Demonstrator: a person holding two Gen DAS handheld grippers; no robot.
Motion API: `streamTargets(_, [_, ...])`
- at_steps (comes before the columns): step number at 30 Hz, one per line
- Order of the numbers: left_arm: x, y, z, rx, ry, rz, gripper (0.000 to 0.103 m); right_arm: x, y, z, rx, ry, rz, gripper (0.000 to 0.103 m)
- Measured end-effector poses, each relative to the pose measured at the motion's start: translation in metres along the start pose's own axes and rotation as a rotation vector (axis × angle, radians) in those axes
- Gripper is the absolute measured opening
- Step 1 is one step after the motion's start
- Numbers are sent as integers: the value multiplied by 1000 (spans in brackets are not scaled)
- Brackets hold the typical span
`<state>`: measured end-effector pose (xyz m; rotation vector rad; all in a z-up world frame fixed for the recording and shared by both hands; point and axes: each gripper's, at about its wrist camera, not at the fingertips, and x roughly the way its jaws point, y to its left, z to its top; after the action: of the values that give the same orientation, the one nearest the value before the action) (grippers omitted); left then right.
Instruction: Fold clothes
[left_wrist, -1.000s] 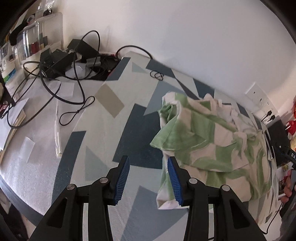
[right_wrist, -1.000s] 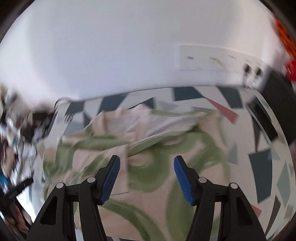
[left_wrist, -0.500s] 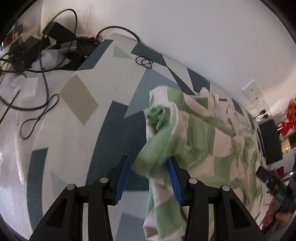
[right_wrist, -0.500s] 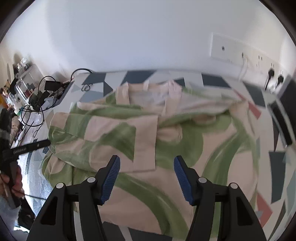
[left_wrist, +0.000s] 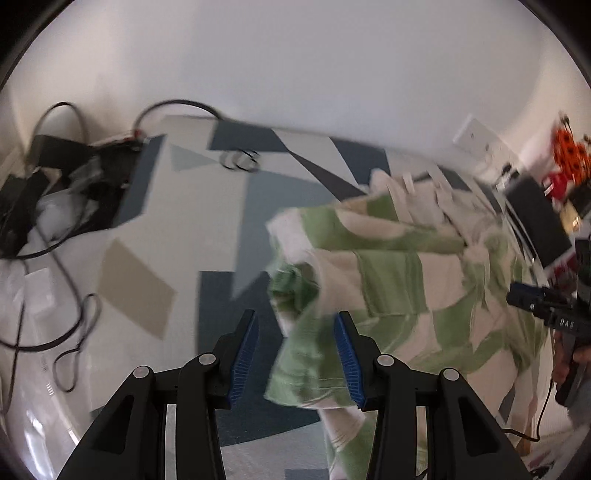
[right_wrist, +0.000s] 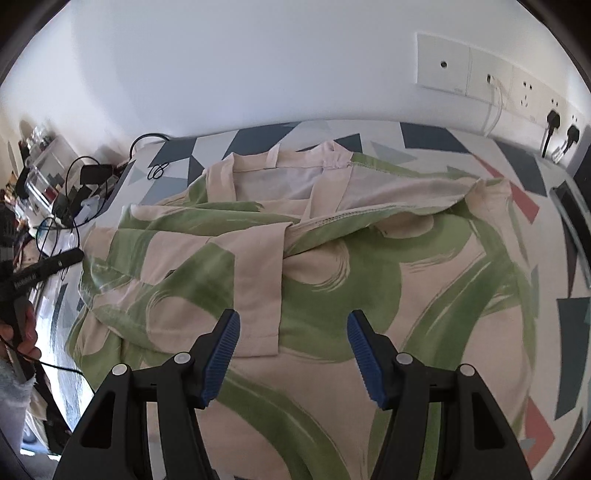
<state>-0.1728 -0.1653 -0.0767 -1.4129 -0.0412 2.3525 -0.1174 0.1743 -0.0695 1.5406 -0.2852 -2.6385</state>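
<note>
Right wrist view shows the garment (right_wrist: 332, 258), a cream shirt with broad green brush-strokes, lying crumpled over most of the patterned table cover (right_wrist: 569, 325), collar end far and hem end near. One flap is folded over on its left half, and the far edge stands up in a loose ridge, so it is not yet flat. Above its near middle hangs the right gripper (right_wrist: 291, 354), its blue fingers (right_wrist: 221, 350) spread wide with only cloth below them, nothing pinched.

From the left wrist view, blurred by motion, the left gripper (left_wrist: 295, 358) stands at the shirt's left edge. A bunched green corner (left_wrist: 306, 354) lies between its fingers (left_wrist: 345, 360), which are partly spread; it appears to brush the right finger, but I cannot tell whether they press on it.

Judging by this, the work is at an early step: getting hold of the shirt to spread it before any fold. Next, the left fingers need to shut firmly on that corner, and the right ones must drop onto an edge.

Farther left, black cables (left_wrist: 70, 332) and a power brick (left_wrist: 55, 158) crowd the table end; wall sockets (right_wrist: 517, 85) sit far right.
</note>
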Motion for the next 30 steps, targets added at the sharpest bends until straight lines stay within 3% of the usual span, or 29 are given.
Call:
streamTargets(6, [10,-9,-3,-93,2,9,41,9,0,-1,-13,15,18,64])
streamTargets(8, [9,-12,-3,-107,15,13,19,10,-1,0,-10,13,24,64])
streamTargets(10, [11,-14,-5,-120,50,-6,5,11,-3,2,0,15,34,64])
streamTargets(14, [0,-21,-11,-125,32,1,4,18,-4,1,11,45,55,64])
streamTargets(22, [-37,-23,-9,-223,-41,-112,4,32,4,-2,-18,95,83,64])
streamTargets(30, [-64,-23,8,-287,-119,-204,4,28,10,1,-41,71,137,64])
